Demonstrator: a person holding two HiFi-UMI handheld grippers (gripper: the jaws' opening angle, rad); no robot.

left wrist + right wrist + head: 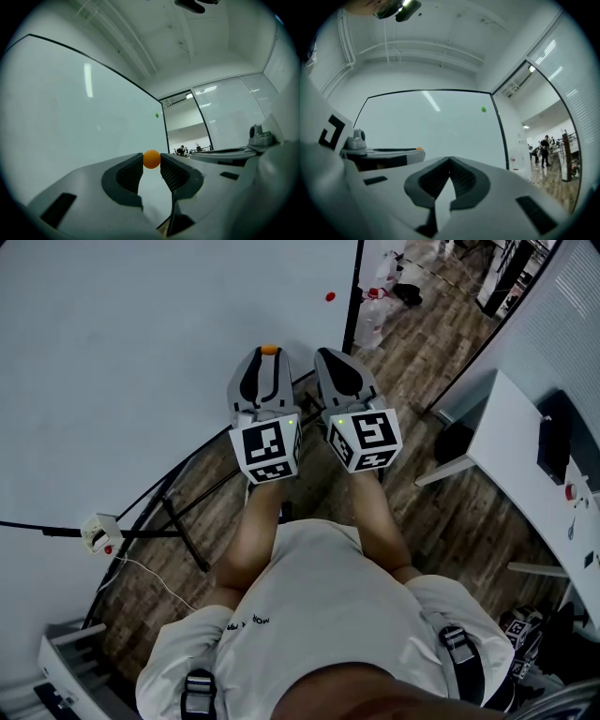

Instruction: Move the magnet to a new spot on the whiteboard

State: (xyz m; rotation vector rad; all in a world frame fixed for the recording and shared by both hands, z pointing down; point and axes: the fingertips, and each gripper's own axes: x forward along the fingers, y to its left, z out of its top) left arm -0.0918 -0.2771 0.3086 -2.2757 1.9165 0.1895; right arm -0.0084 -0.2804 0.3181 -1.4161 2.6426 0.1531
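Left gripper view: left tool (151, 162) pinches orange magnet (151, 159) near whiteboard (70, 117).

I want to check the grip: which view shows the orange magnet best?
The left gripper view: the orange magnet sits large and clear between the jaw tips of the left tool, touching both. The head view shows only its top past that tool; the right gripper view catches just an orange sliver.
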